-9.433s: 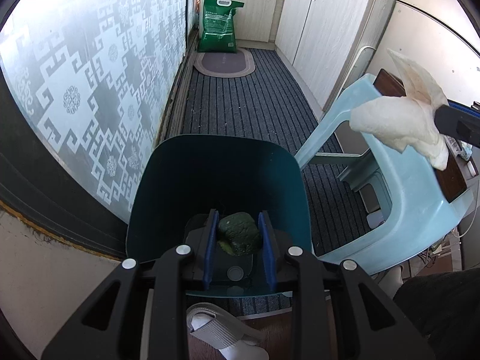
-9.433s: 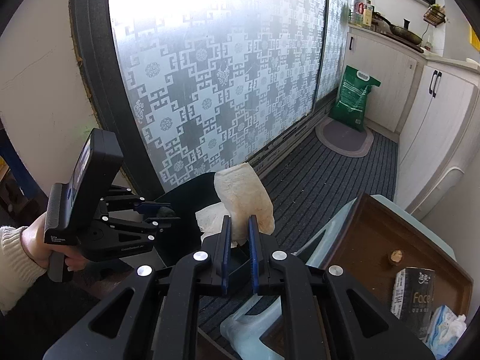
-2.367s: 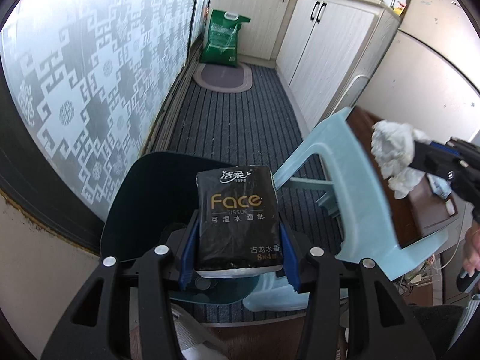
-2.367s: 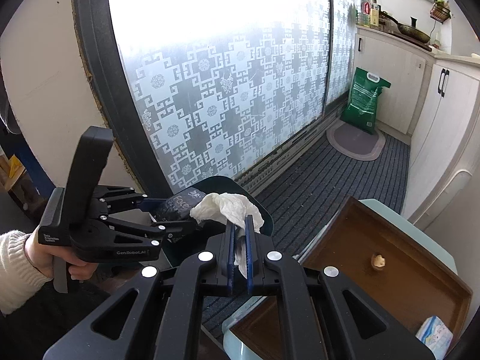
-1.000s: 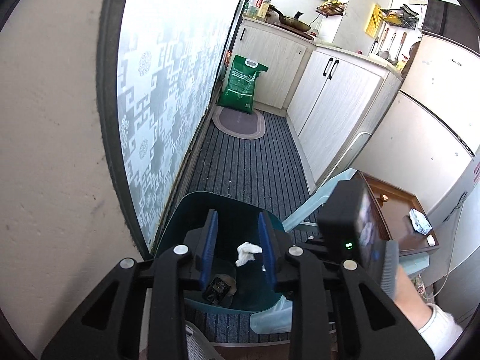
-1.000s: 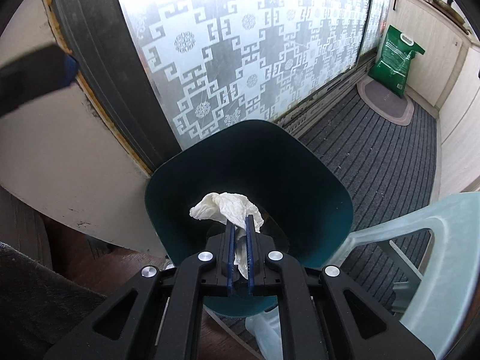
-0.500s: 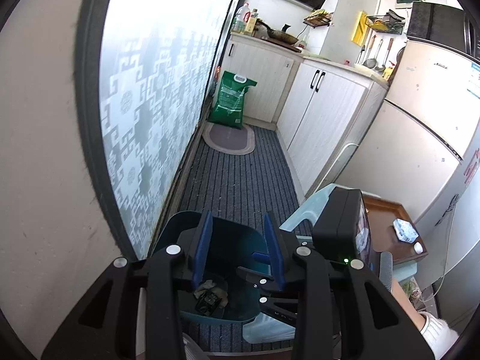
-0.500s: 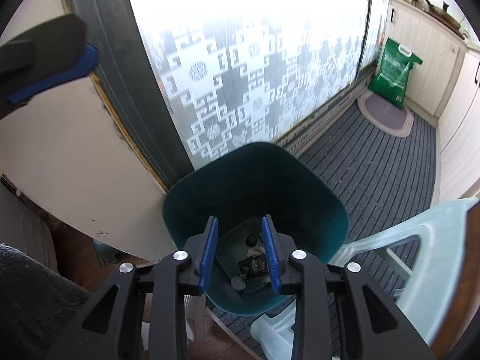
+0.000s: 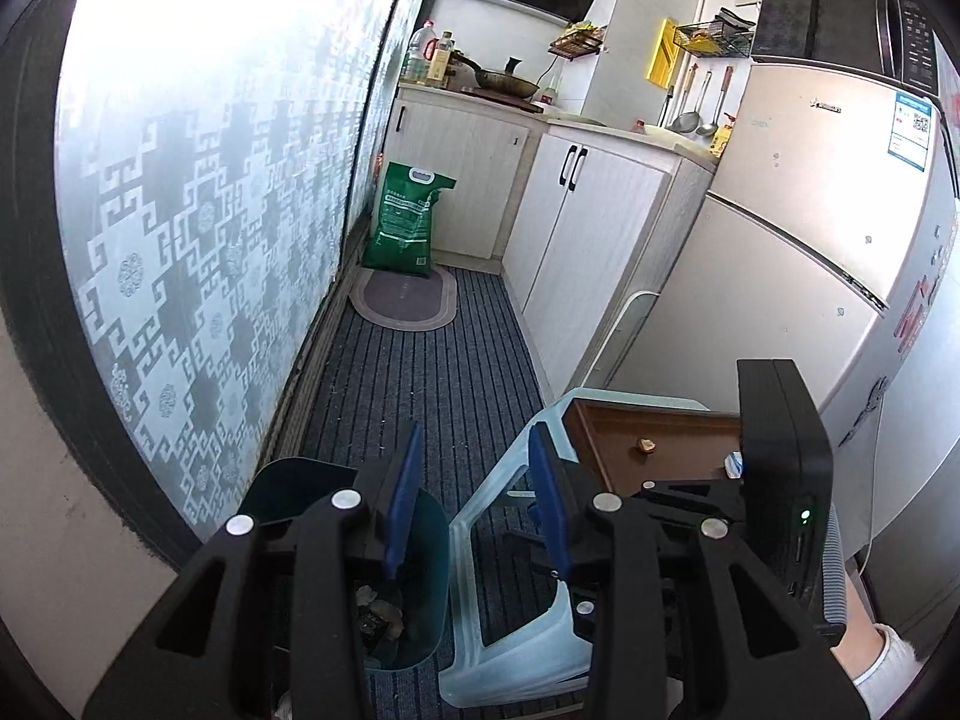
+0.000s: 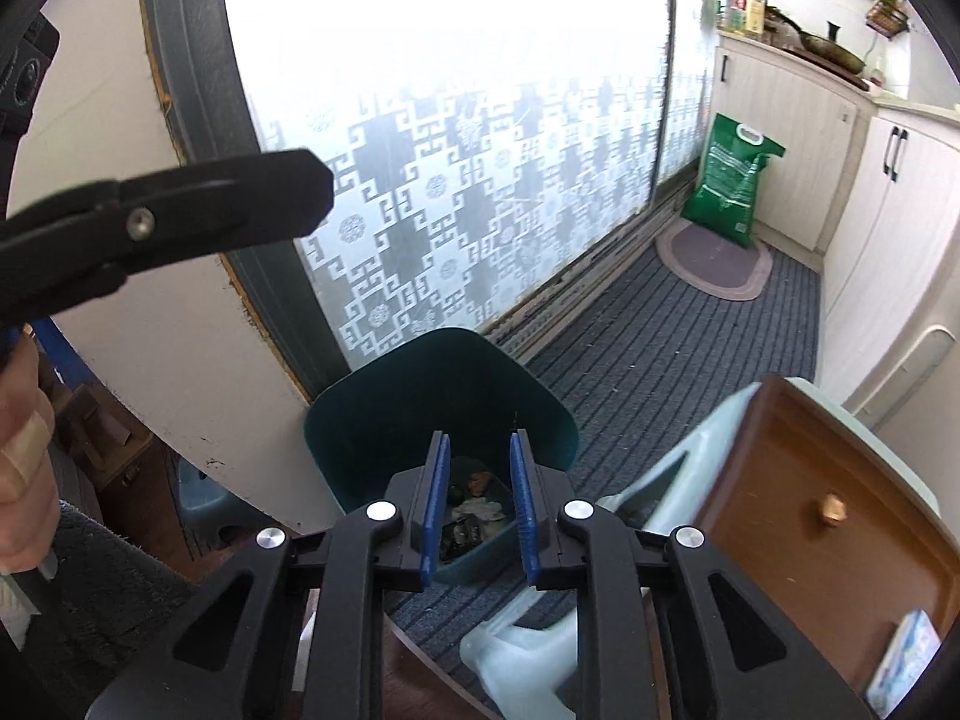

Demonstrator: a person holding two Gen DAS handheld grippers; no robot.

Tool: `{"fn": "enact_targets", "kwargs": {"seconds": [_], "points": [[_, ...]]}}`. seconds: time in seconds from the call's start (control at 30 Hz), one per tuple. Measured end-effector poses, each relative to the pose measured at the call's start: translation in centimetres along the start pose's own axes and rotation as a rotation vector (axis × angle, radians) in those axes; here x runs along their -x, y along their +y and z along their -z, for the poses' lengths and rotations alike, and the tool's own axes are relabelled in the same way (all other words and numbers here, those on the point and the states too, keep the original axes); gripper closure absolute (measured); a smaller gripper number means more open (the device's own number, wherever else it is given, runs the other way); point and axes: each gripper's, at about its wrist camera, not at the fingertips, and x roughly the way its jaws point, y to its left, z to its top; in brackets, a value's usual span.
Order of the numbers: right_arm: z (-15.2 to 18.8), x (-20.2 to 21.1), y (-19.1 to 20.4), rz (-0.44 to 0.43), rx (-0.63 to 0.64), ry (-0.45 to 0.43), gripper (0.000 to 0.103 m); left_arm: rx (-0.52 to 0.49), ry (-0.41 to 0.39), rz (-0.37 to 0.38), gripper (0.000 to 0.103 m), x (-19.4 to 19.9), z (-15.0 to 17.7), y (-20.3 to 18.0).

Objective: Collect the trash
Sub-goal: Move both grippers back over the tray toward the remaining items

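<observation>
Much of the teal bin (image 10: pixel 384 420) is covered by the right gripper (image 10: pixel 477 501), and the scraps (image 10: pixel 474 510) inside it are too small to be identified. The blue packet (image 10: pixel 906 660) on the brown tray (image 10: pixel 780 516) beside the bin is cut off by the picture's edge and blurred.

Right gripper (image 10: pixel 477 501) empty, jaws just narrowing, above teal bin (image 10: pixel 441 396) holding trash (image 10: pixel 474 510)

Bright frosted patterned window (image 9: pixel 198 192), striped grey carpet (image 9: pixel 432 384), white cabinets (image 9: pixel 576 228), fridge (image 9: pixel 804 228).
</observation>
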Motion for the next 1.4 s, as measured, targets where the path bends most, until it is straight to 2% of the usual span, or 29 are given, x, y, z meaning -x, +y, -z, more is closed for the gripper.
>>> {"fn": "enact_targets", "kwargs": {"seconds": [0.67, 0.77, 0.9, 1.07, 1.23, 1.4], "points": [[4.2, 8.5, -8.5, 0.136, -0.12, -0.075, 0.083, -0.098, 0.048, 0.071, 0.068, -4.1, 0.2, -8.9], [5.0, 9.7, -9.9, 0.156, -0.145, -0.084, 0.083, -0.108, 0.073, 0.071, 0.065, -5.2, 0.6, -10.0], [6.2, 11.6, -11.9, 0.171, -0.194, -0.105, 0.083, -0.137, 0.109, 0.06, 0.062, -6.8, 0.9, -11.6], [7.6, 14.2, -14.3, 0.201, -0.26, -0.142, 0.083, -0.212, 0.148, 0.033, 0.051, -8.9, 0.5, -13.5], [9.0, 16.1, -16.2, 0.218, -0.309, -0.17, 0.077, -0.253, 0.204, -0.005, 0.051, -12.3, 0.8, -14.4], [10.4, 17.3, -17.9, 0.237, -0.344, -0.175, 0.072, -0.274, 0.259, -0.008, 0.051, -15.2, 1.7, -14.6]]}}
